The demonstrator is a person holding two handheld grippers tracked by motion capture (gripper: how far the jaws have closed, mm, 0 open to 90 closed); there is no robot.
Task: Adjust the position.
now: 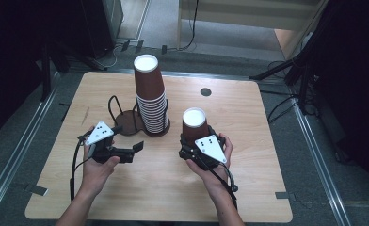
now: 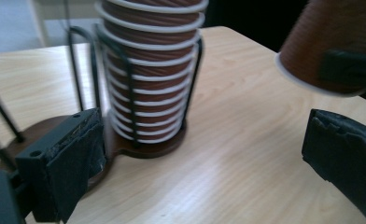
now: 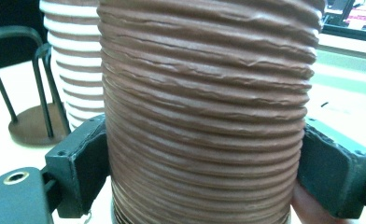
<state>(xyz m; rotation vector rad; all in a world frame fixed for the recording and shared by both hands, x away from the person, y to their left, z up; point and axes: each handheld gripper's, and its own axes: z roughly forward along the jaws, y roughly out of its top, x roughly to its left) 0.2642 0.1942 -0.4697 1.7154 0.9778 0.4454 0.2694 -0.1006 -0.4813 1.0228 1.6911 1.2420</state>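
We have the single brown cup (image 1: 194, 123) upside down, its long axis upright, clamped in our right tool (image 1: 195, 141); it sits right of the cup stack (image 1: 150, 101) on the counter (image 1: 248, 141); our left tool (image 1: 127, 140) gapes unladen, nearer that stack.

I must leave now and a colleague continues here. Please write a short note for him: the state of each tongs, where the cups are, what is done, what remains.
Right tongs: shut on one upside-down brown cup, right of the holder.
Left tongs: open, holding nothing, near the holder's base.
Cup stack: upside down in the wire holder at mid-table.
Done: one cup is gripped, apart from the stack.
Left: probably moving this cup; which way, I cannot tell.
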